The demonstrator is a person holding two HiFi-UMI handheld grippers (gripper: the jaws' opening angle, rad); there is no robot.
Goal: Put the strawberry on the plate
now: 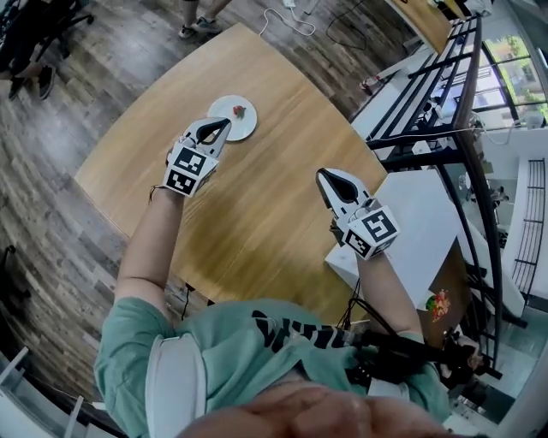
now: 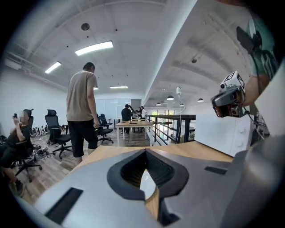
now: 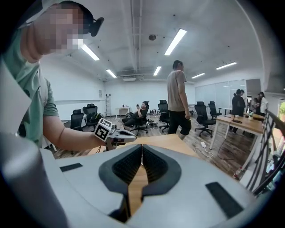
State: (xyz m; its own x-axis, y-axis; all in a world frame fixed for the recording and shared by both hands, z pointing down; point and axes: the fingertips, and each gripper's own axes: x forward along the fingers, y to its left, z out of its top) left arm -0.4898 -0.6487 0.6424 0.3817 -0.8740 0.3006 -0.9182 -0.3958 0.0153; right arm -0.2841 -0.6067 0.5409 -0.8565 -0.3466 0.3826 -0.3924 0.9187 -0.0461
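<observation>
A red strawberry (image 1: 240,110) lies on a small white plate (image 1: 227,109) toward the far side of the wooden table (image 1: 257,214). My left gripper (image 1: 225,125) hangs over the plate's near edge, its jaws closed tip to tip with nothing between them. In the left gripper view its own jaws (image 2: 144,151) meet over the tabletop. My right gripper (image 1: 321,174) is held above the table's right part, well away from the plate, also shut and empty. In its own view the right gripper (image 3: 141,147) has its pads together, with the left gripper (image 3: 132,139) ahead of it.
A white cabinet (image 1: 419,222) stands against the table's right edge, with a black railing (image 1: 445,94) beyond. A person (image 2: 82,116) stands by the far end of the table; another sits on an office chair (image 2: 18,151). A cable (image 1: 287,21) lies on the floor.
</observation>
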